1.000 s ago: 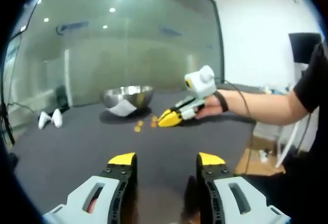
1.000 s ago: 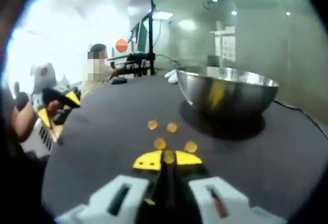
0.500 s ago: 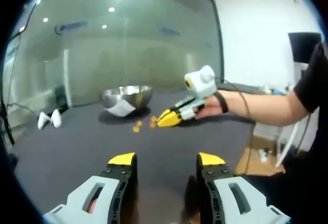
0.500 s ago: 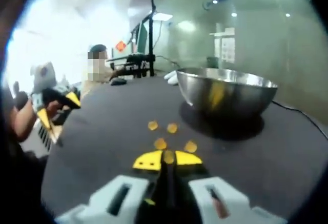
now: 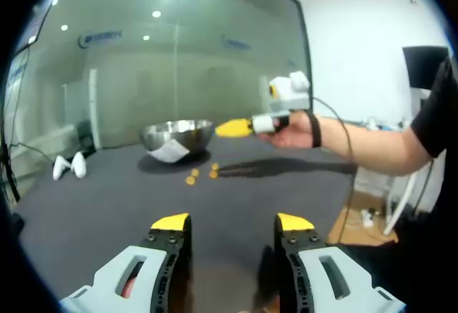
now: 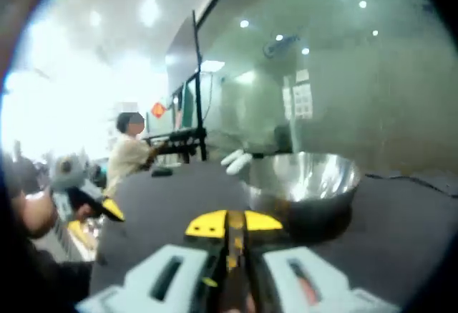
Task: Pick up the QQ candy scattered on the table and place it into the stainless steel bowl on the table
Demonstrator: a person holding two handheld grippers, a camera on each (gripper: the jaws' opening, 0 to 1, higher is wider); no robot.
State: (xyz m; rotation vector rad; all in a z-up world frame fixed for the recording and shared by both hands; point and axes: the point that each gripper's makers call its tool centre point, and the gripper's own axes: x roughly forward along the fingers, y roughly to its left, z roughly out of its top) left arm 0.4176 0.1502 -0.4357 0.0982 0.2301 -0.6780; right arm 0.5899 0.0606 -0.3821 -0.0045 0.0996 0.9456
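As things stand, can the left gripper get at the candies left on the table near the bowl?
Probably yes. The left gripper is open over bare table, and the candies lie ahead near the stainless steel bowl. The right gripper is raised above the table, not over them.

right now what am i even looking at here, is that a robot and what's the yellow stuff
No robot: a person holds a hand-held two-jaw gripper in each hand, and a fisheye camera rides on each.

In the left gripper view, the left gripper, with yellow tips, hangs open over the dark grey table. Ahead, the person's hand holds the right gripper above the table near the shiny stainless steel bowl. Small orange-yellow candies lie on the table.

In the right gripper view, the right gripper has its jaws closed on a yellow candy, with the bowl just beyond. The left gripper shows at the left.
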